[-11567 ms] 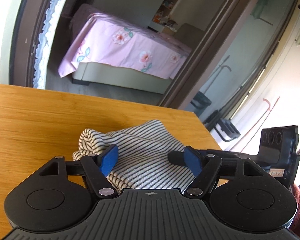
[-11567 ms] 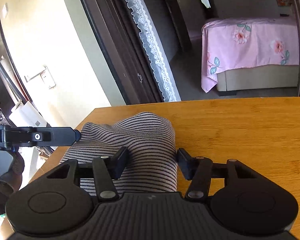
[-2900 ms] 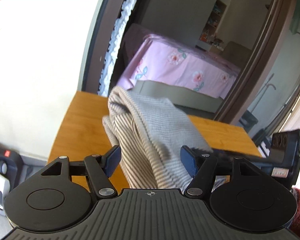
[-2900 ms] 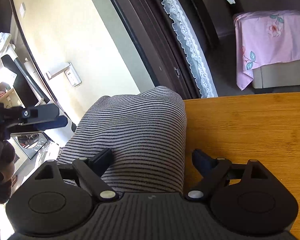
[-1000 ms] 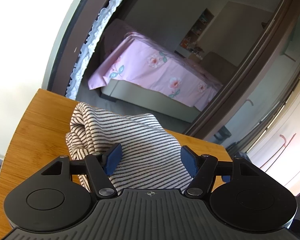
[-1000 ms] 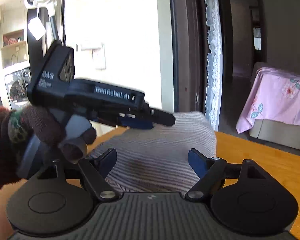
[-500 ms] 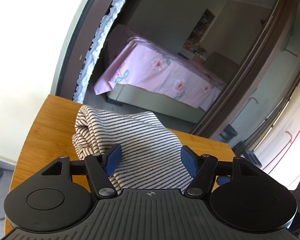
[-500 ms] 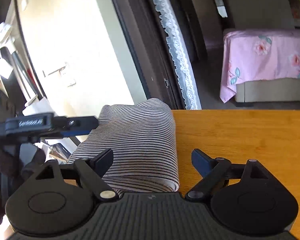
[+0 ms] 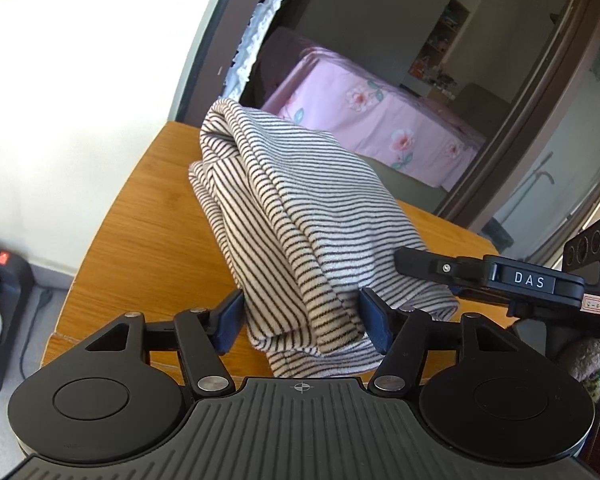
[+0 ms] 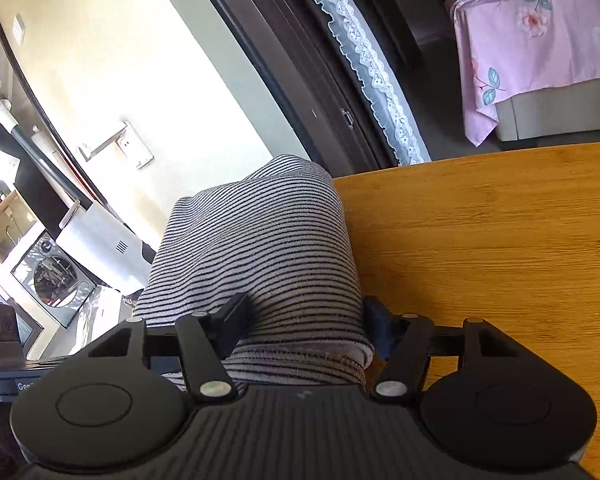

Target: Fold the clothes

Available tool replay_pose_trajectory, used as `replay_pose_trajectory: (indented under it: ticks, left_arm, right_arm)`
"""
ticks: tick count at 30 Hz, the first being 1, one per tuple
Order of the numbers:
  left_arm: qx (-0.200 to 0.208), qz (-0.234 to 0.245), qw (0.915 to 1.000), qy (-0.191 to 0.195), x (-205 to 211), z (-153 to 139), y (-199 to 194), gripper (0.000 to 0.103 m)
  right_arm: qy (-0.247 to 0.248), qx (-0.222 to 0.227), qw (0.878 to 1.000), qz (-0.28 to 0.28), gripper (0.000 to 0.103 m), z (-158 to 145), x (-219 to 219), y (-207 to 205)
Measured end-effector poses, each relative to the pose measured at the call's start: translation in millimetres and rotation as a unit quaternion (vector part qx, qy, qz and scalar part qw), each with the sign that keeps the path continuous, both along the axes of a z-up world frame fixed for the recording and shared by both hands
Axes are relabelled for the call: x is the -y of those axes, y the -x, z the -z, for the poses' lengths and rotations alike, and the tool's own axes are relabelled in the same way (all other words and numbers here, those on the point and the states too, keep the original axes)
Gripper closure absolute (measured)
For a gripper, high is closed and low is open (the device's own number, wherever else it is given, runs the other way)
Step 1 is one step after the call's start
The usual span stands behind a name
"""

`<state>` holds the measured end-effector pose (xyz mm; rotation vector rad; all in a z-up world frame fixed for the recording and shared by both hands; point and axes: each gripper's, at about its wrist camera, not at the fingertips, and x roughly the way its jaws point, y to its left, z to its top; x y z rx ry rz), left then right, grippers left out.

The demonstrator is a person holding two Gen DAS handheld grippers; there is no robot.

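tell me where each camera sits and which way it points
Left wrist: sits on the left gripper, looking along its fingers over the folded striped knit garment on the wooden table towards a pink floral bed; the right gripper shows at right.
Right wrist: sits on the right gripper, facing the same garment at the table's edge, with a lace curtain beyond.
Shared: garment, table, bed.

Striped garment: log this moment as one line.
striped garment: folded bundle on wooden table | left gripper: shut on it | right gripper: shut on it
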<state>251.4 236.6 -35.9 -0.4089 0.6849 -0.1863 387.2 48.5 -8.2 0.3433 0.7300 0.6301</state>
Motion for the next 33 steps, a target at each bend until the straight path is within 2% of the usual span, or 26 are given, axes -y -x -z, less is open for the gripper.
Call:
replay_pose_trajectory:
  ticks: [4,6,8,10,12,15,19,24,30,33]
  left_arm:
    - [0.004,-0.012,0.9999,-0.004,0.1,2.3,4.3,0.036]
    - [0.008,-0.025,0.9996,-0.008,3.1,3.7,7.8,0.032]
    - [0.012,-0.046,0.9988,-0.011,6.6,4.0,13.4,0.027]
    - [0.010,-0.083,0.9964,-0.018,13.6,0.6,24.8,0.020]
    - [0.009,-0.107,0.9932,-0.046,28.0,-2.4,39.0,0.012]
    - [0.003,-0.140,0.9869,-0.079,51.0,-2.4,59.5,0.001]
    - [-0.017,-0.188,0.9731,-0.132,82.5,-0.6,71.5,0.000]
    - [-0.052,-0.208,0.9528,-0.215,117.4,0.9,76.7,0.000]
    - [-0.054,-0.253,0.9409,-0.219,132.8,1.6,82.9,0.000]
    - [-0.053,-0.247,0.9423,-0.219,137.4,1.5,76.2,0.000]
  right_arm:
    - [0.003,0.007,1.000,0.011,0.039,2.8,5.1,9.2]
    - [0.002,0.011,1.000,0.026,0.032,1.2,10.9,15.6]
    - [0.009,0.022,0.999,0.042,0.012,-1.2,18.2,26.1]
    - [0.017,0.036,0.998,0.050,0.000,-4.0,27.0,38.1]
    - [0.032,0.050,0.997,0.052,0.000,-6.9,36.1,51.2]
    - [0.088,0.056,0.993,0.057,0.000,-8.1,43.7,67.0]
    - [0.166,0.054,0.983,0.062,0.000,-6.2,43.2,78.2]
    - [0.254,0.063,0.963,0.063,0.000,-1.9,36.4,88.3]
    - [0.248,0.075,0.964,0.057,0.000,0.0,25.8,74.5]
    - [0.248,0.077,0.964,0.060,0.000,0.4,23.9,71.8]
